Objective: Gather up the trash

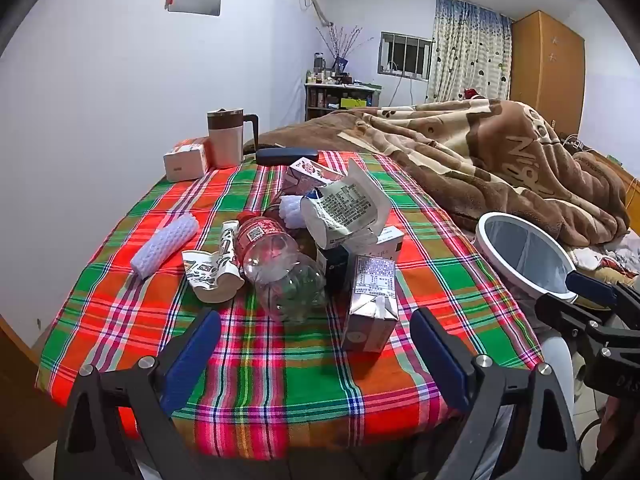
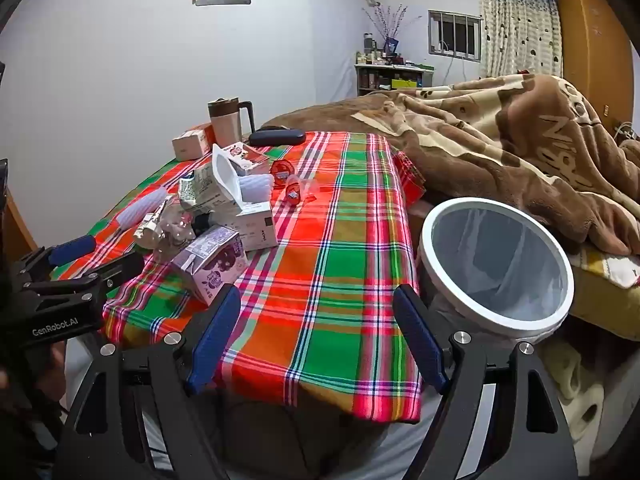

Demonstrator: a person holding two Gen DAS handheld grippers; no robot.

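Two grippers are hovering over the near edge of the table (image 1: 120, 320), which is wearing a plaid cloth. The left gripper (image 1: 316, 356) and the right gripper (image 2: 316, 336) are both standing wide with nothing between the pads.

Trash is lying clustered mid-table:
- one clear plastic bottle (image 1: 280, 264) on its side
- one crushed paper cup (image 1: 212, 276) touching the bottle
- one purple carton (image 1: 372, 300) nearest the left gripper
- one white foam sleeve (image 1: 164, 246) apart to the left

One white-rimmed bin (image 2: 496, 268) is sitting just beside the table's right edge.
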